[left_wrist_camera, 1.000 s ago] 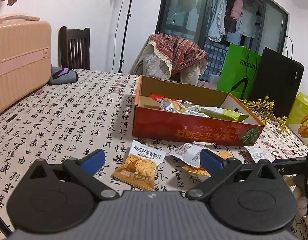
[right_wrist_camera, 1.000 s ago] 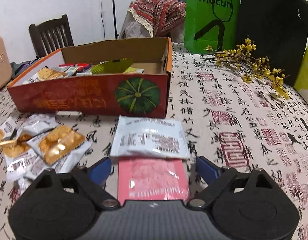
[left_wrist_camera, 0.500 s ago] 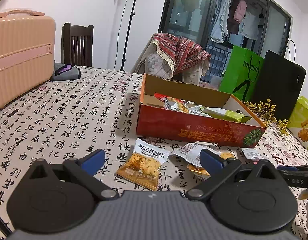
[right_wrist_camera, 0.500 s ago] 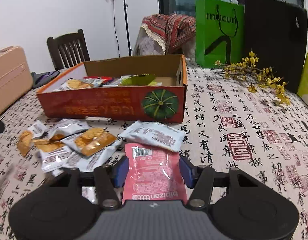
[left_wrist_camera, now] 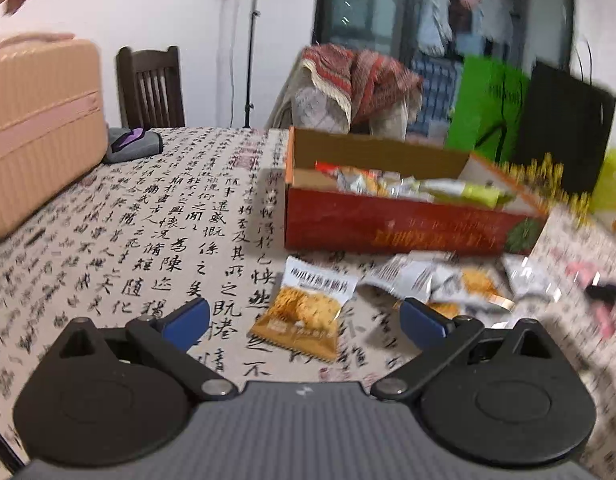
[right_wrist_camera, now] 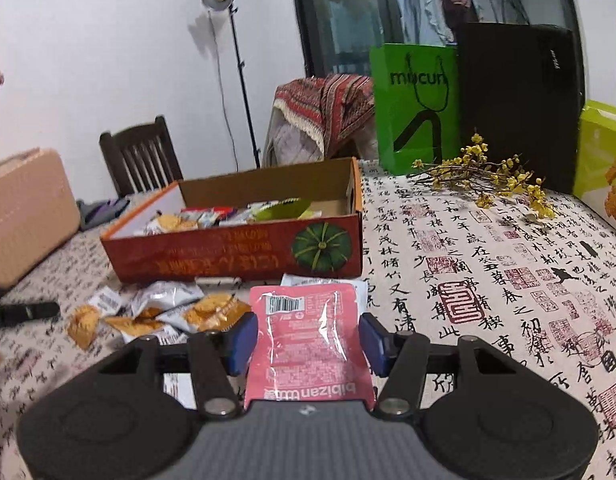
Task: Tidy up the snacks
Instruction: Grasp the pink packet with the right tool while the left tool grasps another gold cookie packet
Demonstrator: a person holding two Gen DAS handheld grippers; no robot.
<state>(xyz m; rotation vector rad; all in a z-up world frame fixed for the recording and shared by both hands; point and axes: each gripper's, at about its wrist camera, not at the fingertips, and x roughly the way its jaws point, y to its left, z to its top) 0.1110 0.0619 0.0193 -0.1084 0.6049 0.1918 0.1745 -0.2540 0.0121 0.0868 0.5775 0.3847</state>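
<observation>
My right gripper (right_wrist_camera: 308, 338) is shut on a pink snack packet (right_wrist_camera: 308, 336) and holds it above the table, in front of the red cardboard box (right_wrist_camera: 236, 252). The box holds several snack packets and also shows in the left wrist view (left_wrist_camera: 387, 228). My left gripper (left_wrist_camera: 304, 320) is open and empty above an orange-and-white cracker packet (left_wrist_camera: 304, 308). More loose packets (left_wrist_camera: 439, 280) lie in front of the box; the right wrist view shows them (right_wrist_camera: 156, 312) to the left of the pink packet. A white packet (right_wrist_camera: 319, 282) lies behind the pink one.
A pink suitcase (left_wrist_camera: 32, 128) stands at the table's left, a grey pouch (left_wrist_camera: 132, 146) beside it. A green bag (right_wrist_camera: 413, 108), a black bag (right_wrist_camera: 519, 100), a yellow-green box (right_wrist_camera: 603, 160) and yellow flowers (right_wrist_camera: 483, 176) stand at the back right. Chairs stand behind the table.
My right gripper closed on the pink packet and lifted it off the table. My left gripper stayed open and shifted a little; its view is now blurred.
</observation>
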